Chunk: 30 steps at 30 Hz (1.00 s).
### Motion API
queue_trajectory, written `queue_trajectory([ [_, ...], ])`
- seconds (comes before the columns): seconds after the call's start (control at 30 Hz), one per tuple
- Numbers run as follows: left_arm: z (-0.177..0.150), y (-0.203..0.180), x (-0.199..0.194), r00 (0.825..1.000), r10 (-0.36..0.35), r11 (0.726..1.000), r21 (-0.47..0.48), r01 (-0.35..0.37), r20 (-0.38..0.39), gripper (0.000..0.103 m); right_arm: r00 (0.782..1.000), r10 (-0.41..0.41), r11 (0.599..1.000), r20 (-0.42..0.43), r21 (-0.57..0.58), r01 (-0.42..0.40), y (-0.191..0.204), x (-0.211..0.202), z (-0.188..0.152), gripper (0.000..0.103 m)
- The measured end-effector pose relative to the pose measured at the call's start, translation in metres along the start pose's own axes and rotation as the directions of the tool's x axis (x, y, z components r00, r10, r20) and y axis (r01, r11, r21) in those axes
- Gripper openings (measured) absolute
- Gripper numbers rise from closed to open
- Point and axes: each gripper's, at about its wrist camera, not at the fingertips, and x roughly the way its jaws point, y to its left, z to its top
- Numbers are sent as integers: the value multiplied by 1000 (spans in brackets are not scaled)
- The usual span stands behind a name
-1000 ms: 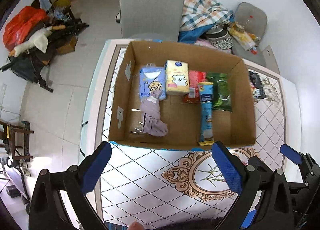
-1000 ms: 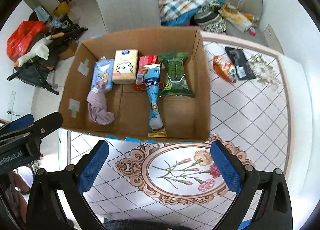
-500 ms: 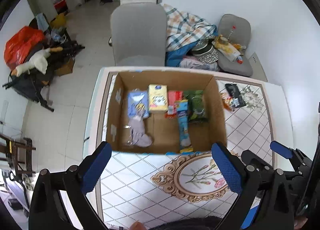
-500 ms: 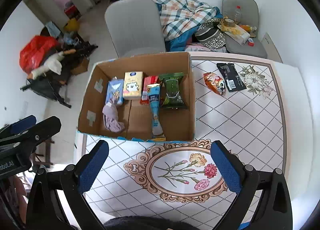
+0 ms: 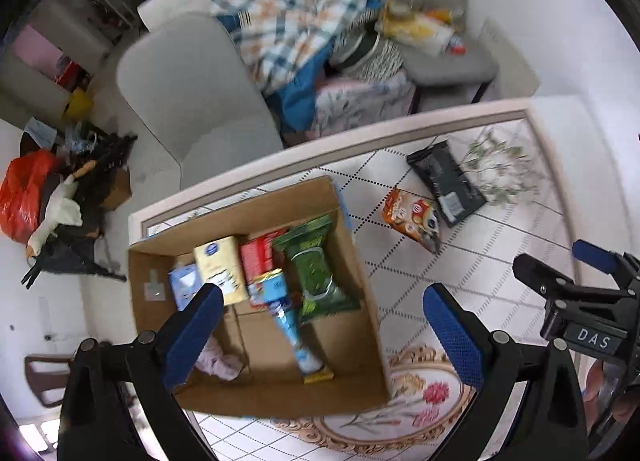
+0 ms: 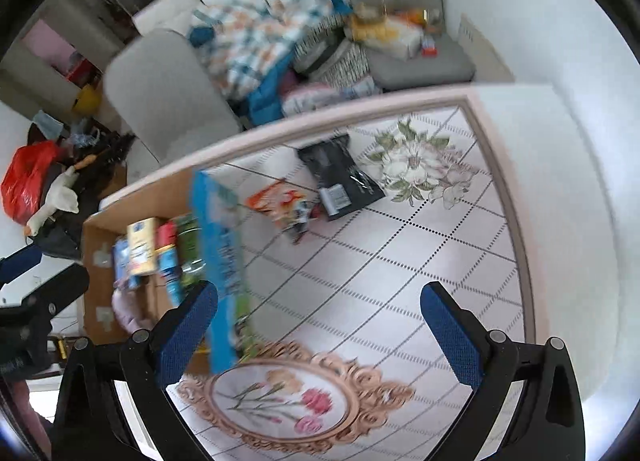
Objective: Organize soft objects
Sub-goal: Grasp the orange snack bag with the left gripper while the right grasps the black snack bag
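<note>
A cardboard box [image 5: 356, 325] stands on the patterned table and holds several soft packs: a green pack [image 5: 316, 273], a yellow pack [image 5: 220, 265], a red pack [image 5: 260, 257], a long blue pack [image 5: 288, 321] and a lilac cloth [image 5: 220, 361]. An orange snack bag [image 5: 412, 217] and a black pouch [image 5: 444, 181] lie on the table right of the box; they also show in the right wrist view as the orange bag [image 6: 284, 205] and the black pouch [image 6: 340, 177]. My left gripper [image 5: 320, 335] is open above the box. My right gripper [image 6: 320, 335] is open above the table.
A grey chair [image 5: 188, 89] stands behind the table. A second chair [image 5: 432, 33] with clutter and a plaid blanket [image 5: 288, 25] stand at the back. A red bag and clutter [image 5: 24, 197] lie on the floor at left. The table edge [image 6: 520, 221] runs along the right.
Both grippers have swung to the right and tilted; the box has shifted toward the left of both views and the orange bag and black pouch are nearer the centre. Both stay open and empty.
</note>
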Motion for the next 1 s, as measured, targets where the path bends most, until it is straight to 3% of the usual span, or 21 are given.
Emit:
queue_trajectory([
  [0.17, 41, -7, 62, 990, -8, 995, -104, -6, -137, 103, 994, 2, 1000, -107, 11, -1, -24, 79, 57, 100],
  [0.2, 46, -9, 70, 988, -10, 993, -121, -9, -153, 103, 993, 9, 1000, -121, 10, -8, -26, 94, 66, 95],
  [0.47, 64, -15, 100, 980, 7, 985, -168, -40, -196, 103, 983, 16, 1000, -183, -5, -17, -17, 177, 102, 92],
  [0.57, 70, -16, 100, 981, -4, 982, -185, -33, -196, 103, 981, -17, 1000, -195, -25, 12, -11, 198, 112, 91],
  [0.63, 73, -20, 100, 981, -7, 982, -188, -31, -196, 103, 975, -52, 998, -215, -54, 41, -7, 211, 117, 72],
  [0.67, 75, -21, 100, 981, -13, 982, -189, -24, -194, 103, 976, -71, 995, -207, -79, 55, -4, 212, 119, 70],
  [0.7, 77, -23, 99, 981, -26, 982, -191, -11, -191, 103, 976, -78, 994, -205, -94, 60, -2, 211, 119, 60],
  [0.8, 81, -32, 98, 980, -69, 978, -206, 30, -187, 102, 973, -100, 991, -208, -108, 78, -7, 203, 118, 52],
  [0.9, 83, -47, 105, 970, -140, 968, -233, 92, -198, 102, 980, -101, 993, -170, -77, 89, -34, 177, 117, 52],
  [1.0, 83, -70, 122, 946, -211, 958, -243, 150, -247, 102, 986, -75, 997, -147, -22, 73, -68, 151, 113, 52],
])
